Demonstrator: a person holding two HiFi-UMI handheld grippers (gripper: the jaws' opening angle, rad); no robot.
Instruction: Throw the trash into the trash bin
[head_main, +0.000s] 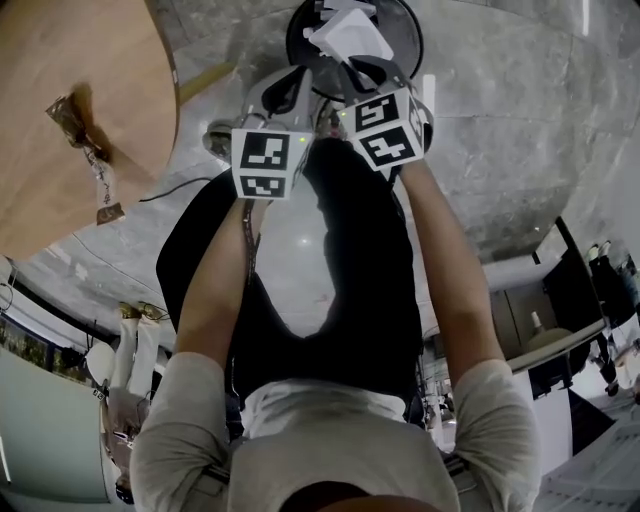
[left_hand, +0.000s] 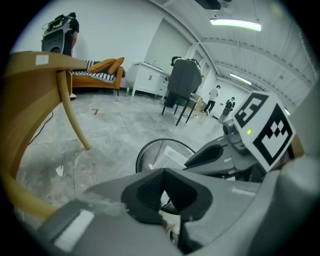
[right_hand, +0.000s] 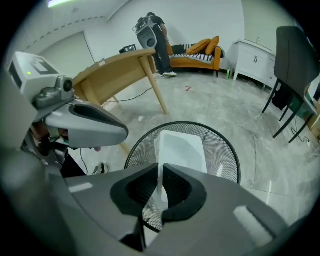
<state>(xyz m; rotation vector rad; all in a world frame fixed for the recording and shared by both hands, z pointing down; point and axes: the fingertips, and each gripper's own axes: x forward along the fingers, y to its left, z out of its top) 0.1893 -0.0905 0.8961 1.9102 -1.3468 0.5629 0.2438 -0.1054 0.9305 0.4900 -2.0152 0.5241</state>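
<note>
**A:** One piece of trash counts here: the pale, translucent plastic tray (right_hand: 182, 150). How will it handle?

**B:** Light and thin-walled, I judge. It probably flexes under pressure and may be slick. The right gripper (right_hand: 160, 172) has its fingers (right_hand: 142, 192) pinching the tray's near wall edge-on. That seems the sensible place, since a thin lip is easy to clamp.

**A:** Where is it?

**B:** Hanging over the mouth of the round black wire-mesh trash bin (right_hand: 232, 160). Whether its far end is below the rim I cannot tell.

**A:** And the left gripper (left_hand: 163, 174)?

**B:** Just beside the right one, fingers pressed together. Something pale shows beneath them, but I cannot tell whether a scrap is caught there.

**A:** Anything in the way?

**B:** Nothing between tray and bin. The round wooden bench (head_main: 60, 60) stands to the left with a crumpled brown wrapper (head_main: 72, 115) on it. A black cable (head_main: 170, 192) crosses the grey floor (head_main: 520, 120) near it. A dark chair (right_hand: 295, 60) stands well apart.
</note>
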